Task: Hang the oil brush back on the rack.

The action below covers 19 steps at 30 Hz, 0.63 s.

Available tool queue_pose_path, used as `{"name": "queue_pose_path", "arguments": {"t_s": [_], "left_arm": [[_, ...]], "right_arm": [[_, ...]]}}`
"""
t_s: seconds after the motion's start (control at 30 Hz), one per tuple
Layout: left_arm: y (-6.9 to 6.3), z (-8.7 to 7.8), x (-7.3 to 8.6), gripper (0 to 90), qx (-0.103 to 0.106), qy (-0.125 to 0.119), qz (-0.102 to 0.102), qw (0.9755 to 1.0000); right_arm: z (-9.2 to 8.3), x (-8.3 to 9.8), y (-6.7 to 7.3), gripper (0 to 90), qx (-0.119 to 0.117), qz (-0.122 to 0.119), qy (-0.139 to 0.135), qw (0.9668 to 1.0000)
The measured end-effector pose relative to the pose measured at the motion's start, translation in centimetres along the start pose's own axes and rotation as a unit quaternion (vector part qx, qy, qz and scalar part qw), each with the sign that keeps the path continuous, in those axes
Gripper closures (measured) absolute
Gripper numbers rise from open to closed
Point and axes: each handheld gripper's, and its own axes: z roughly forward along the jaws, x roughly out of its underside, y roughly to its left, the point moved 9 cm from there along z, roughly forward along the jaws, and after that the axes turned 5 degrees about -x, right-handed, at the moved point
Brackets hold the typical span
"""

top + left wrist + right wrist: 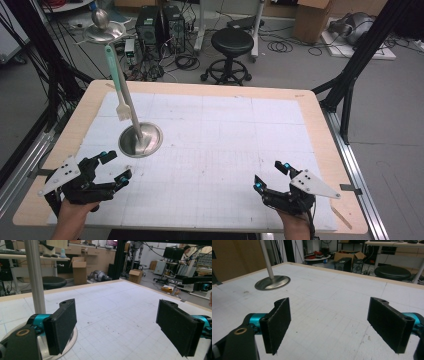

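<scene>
Brush (119,85) hangs on the metal stand (140,139) — handle near upright, at one o'clock from the left gripper (113,168), the nearer one. Right gripper (270,176) well apart — both gape wide, empty.

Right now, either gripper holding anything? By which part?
Nothing held. Left gripper and right gripper are both open, empty, short of the stand.

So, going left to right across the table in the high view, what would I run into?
Left gripper → metal stand with its round base, a pale green brush hanging beside its pole → bare white grid mat → right gripper. Both grippers rest near the front edge with jaws apart, holding nothing.
</scene>
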Motion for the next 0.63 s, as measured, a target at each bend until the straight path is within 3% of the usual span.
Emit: {"name": "queue_pose_path", "arguments": {"t_s": [0.63], "left_arm": [[-1.0,0.8,1.2,17.5,0.011,0.02,0.007,0.9997]], "right_arm": [[0.2,0.3,-0.1,17.9,0.001,0.003,0.006,1.0]]}}
